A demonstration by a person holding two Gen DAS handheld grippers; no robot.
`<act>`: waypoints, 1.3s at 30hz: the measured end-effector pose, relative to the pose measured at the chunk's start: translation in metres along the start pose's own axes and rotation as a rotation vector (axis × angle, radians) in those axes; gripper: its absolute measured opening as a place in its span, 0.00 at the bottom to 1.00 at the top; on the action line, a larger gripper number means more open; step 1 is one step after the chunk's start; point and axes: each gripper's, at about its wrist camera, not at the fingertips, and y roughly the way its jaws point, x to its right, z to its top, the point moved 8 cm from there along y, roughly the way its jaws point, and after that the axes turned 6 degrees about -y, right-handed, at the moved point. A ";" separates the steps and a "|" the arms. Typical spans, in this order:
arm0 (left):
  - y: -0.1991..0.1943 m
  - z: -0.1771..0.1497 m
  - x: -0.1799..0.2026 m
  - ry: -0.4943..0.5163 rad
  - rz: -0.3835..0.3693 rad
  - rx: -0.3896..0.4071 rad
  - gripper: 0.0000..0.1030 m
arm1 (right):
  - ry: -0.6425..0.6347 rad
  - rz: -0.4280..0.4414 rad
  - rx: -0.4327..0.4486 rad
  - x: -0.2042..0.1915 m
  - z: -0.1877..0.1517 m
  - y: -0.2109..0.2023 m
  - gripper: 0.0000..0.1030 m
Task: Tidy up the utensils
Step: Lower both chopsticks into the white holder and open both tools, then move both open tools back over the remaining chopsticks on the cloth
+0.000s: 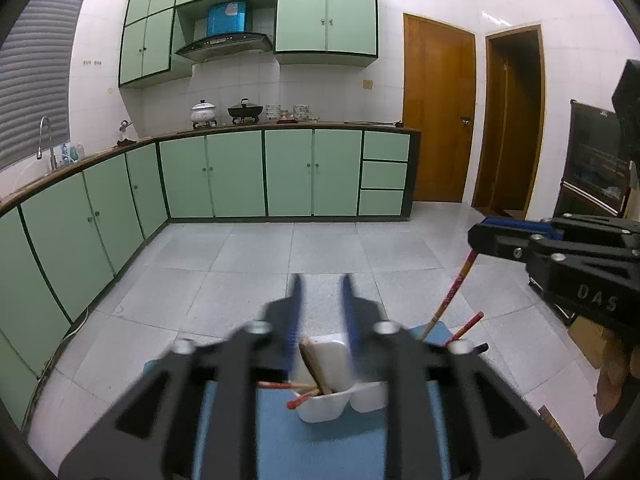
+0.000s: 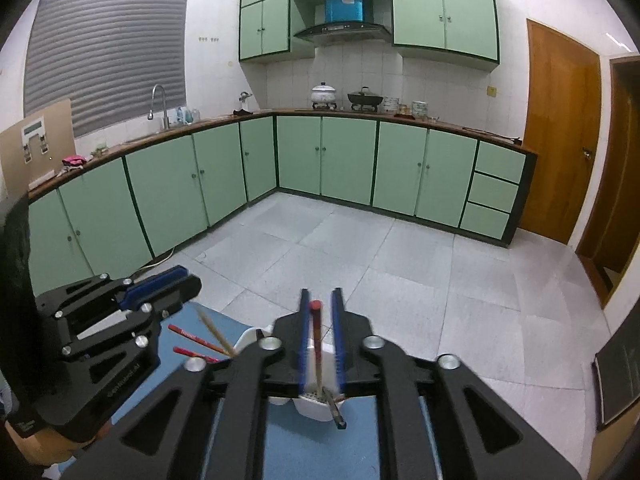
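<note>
Right gripper [image 2: 321, 320] is seen nearest, jaws slightly parted. A red chopstick [image 2: 316, 336] is stood between them, close to one pad, and seems not to be pinched: open, nothing gripped. The chopstick's long axis is near upright, leaning a little. Its lower end is sunk in a white holder [image 2: 310, 412] straight below and ahead of the jaws. The stick is thus judged as already dropped in. The coming move is judged to be a pull-back along that axis, so the stick is not knocked over.

Left gripper [image 1: 322, 308] is held open too, nothing between the fingers, over the holder's other side. There a brown stick [image 1: 316, 364] and red sticks [image 1: 302, 399] are leaned. The right gripper is the nearer one to the red chopstick; the left is kept off to its side.

More sticks [image 2: 192, 336] are seen just beside the holder; whether they are lying or leaning cannot be told. The holder is set on a blue mat [image 2: 312, 452].

Beyond it, a grey tiled floor [image 2: 360, 248], green cabinets [image 2: 348, 156], pots [image 2: 323, 92] on the counter and wooden doors [image 1: 438, 112] are seen.
</note>
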 end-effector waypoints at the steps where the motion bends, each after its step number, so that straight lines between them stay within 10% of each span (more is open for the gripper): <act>1: -0.008 0.002 -0.002 0.003 0.004 0.009 0.30 | 0.000 0.000 0.014 0.000 0.001 -0.007 0.17; 11: -0.142 -0.012 -0.010 0.026 -0.029 0.098 0.46 | 0.023 0.007 0.184 -0.008 -0.026 -0.140 0.22; 17: -0.226 -0.094 -0.018 0.015 -0.016 0.130 0.60 | 0.012 0.003 0.126 -0.050 -0.153 -0.194 0.25; 27: -0.277 -0.277 -0.024 -0.116 0.049 -0.023 0.68 | 0.105 0.068 -0.091 -0.156 -0.369 -0.189 0.25; 39: -0.311 -0.284 -0.051 -0.157 0.101 0.003 0.71 | 0.051 0.058 -0.161 -0.196 -0.406 -0.149 0.20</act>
